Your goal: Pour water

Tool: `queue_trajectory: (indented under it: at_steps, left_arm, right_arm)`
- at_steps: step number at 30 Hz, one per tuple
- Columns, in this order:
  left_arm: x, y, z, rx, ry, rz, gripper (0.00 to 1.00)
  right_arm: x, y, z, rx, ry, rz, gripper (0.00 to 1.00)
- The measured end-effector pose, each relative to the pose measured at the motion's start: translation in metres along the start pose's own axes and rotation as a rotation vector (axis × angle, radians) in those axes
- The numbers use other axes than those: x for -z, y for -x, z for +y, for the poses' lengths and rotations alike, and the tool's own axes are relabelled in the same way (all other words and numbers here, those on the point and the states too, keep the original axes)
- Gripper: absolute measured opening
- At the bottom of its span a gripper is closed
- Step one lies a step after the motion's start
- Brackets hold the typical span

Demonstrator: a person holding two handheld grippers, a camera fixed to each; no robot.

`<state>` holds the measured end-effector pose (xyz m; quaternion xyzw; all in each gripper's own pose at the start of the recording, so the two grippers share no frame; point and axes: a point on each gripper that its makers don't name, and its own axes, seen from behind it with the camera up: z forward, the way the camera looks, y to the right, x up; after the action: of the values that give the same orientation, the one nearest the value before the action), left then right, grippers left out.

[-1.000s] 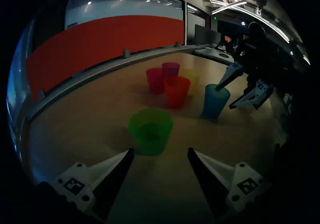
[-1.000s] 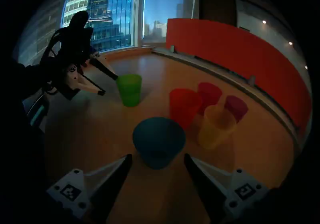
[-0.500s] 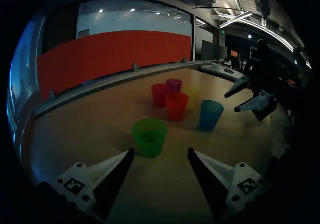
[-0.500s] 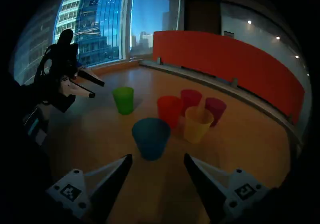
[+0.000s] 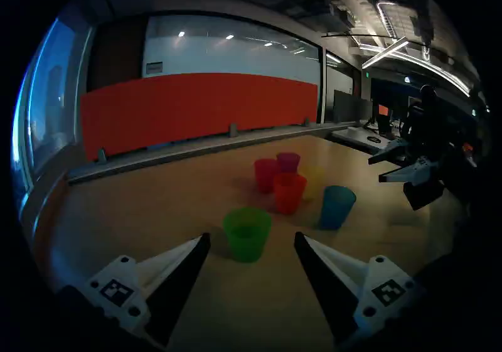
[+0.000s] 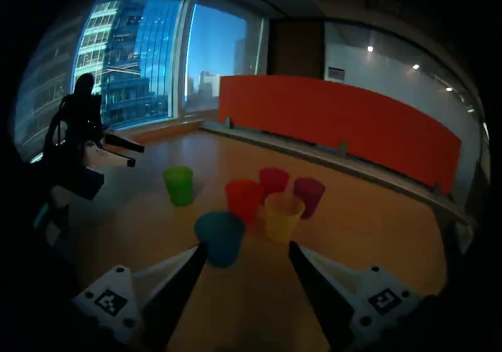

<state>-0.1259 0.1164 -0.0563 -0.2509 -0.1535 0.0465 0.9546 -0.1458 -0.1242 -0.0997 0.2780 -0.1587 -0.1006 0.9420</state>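
Observation:
Several plastic cups stand on a wooden table [image 5: 144, 208]. In the left gripper view a green cup [image 5: 247, 234] is nearest, just beyond my open, empty left gripper [image 5: 250, 235]. Behind it cluster an orange cup [image 5: 288, 192], a red cup [image 5: 265, 175], a purple cup [image 5: 288, 162], a yellow cup [image 5: 312, 181] and a blue cup [image 5: 337, 207]. The right gripper [image 5: 390, 167] hovers at the far right, open. In the right gripper view the blue cup [image 6: 219, 237] sits just ahead of my open right gripper [image 6: 246, 245], with the green cup [image 6: 179, 185] and left gripper [image 6: 128, 154] farther left.
A red partition [image 5: 188, 104] and a raised rail [image 5: 188, 151] run along the table's far edge. Large windows [image 6: 138, 63] stand behind the left gripper. Desks and ceiling lights [image 5: 389, 44] lie beyond the right side. Bare wood surrounds the cups.
Both grippers have drawn back and up from the cups, which now look smaller and farther off. Each stayed open; no cup has moved.

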Motion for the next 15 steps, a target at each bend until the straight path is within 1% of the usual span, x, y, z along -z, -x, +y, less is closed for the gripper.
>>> queue_trajectory:
  at_steps: [8,15]
  left_arm:
    - [0.007,-0.022,-0.004,-0.012,-0.060,0.075,1.00]
    - [0.014,-0.041,-0.010,0.010,-0.123,0.147,1.00]
  right_arm:
    - [0.002,-0.034,0.022,-0.020,0.104,0.094,1.00]
    - [0.005,-0.052,0.041,-0.011,0.216,0.159,1.00]
